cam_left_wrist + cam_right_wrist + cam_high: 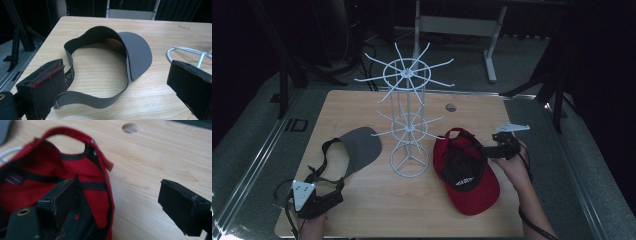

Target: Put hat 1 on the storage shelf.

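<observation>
High view, near edge first: left tongs [329, 192] rest on the worktop [377, 210] at the front left corner, jaws spread wide, holding nothing. The grey visor [362, 145] lies just ahead of them; in the left gripper view its strap loop [100, 100] sits between the open jaws, brim pointing away toward the rack.

Right tongs [492, 150] reach in from the right to the red cap [467, 172], which lies upside down right of centre, brim toward the person. Right gripper view: jaws wide, one jaw inside the cap's rim [106, 185], the other outside over bare wood; not closed.

Farther back, white wire rack [408, 120] stands at centre, hooks empty. Judgement: closing on the rim comes next.
</observation>
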{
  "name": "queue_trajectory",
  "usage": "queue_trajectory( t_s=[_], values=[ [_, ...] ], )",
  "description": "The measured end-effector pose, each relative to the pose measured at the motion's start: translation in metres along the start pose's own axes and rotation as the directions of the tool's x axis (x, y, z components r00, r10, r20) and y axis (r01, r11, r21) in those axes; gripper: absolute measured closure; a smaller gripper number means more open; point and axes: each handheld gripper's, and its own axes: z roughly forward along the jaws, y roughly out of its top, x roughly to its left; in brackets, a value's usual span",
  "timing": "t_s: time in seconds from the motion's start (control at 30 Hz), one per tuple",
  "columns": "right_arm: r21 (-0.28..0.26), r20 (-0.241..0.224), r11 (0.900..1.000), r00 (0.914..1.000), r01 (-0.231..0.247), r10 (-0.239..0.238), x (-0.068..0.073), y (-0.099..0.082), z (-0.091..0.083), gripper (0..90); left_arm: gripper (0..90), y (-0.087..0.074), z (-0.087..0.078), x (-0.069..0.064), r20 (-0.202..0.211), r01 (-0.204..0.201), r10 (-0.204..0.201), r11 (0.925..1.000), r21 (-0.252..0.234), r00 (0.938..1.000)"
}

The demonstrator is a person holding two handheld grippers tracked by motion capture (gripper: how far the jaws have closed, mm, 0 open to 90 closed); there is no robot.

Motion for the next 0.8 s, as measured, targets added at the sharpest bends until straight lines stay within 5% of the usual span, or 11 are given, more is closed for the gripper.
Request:
queue_trajectory(
  t_s=[0.1, 0.13, 0.4, 0.63, 0.8],
  values=[
    [0.027, 0.000, 0.9993, 0.9997, 0.024, -0.024, 0.002, 0.000, 0.009, 18.4, 2.0, 0.000, 0.000, 0.000, 0.006, 0.000, 0.000, 1.0000, 0.000, 1.0000],
    [0.063, 0.014, 0.9951, 0.9969, 0.076, -0.077, 0.006, 0.000, 0.017, 22.4, 2.0, 0.000, 0.000, -0.001, 0.010, -0.005, 0.005, 1.0000, -0.001, 0.9999],
    [0.119, 0.043, 0.9843, 0.9897, 0.130, -0.136, 0.017, -0.003, 0.039, 27.9, 2.0, 0.000, 0.001, -0.001, 0.029, -0.004, 0.003, 1.0000, 0.006, 0.9996],
    [0.209, 0.058, 0.9577, 0.9751, 0.198, -0.214, 0.026, -0.010, 0.057, 31.3, 2.0, -0.001, 0.001, 0.000, 0.031, 0.003, -0.003, 0.9999, 0.012, 0.9995],
    [0.245, 0.047, 0.9396, 0.9652, 0.239, -0.257, 0.028, -0.014, 0.060, 51.4, 2.0, -0.001, 0.002, 0.000, 0.032, 0.005, -0.006, 0.9999, 0.016, 0.9995]
  ],
)
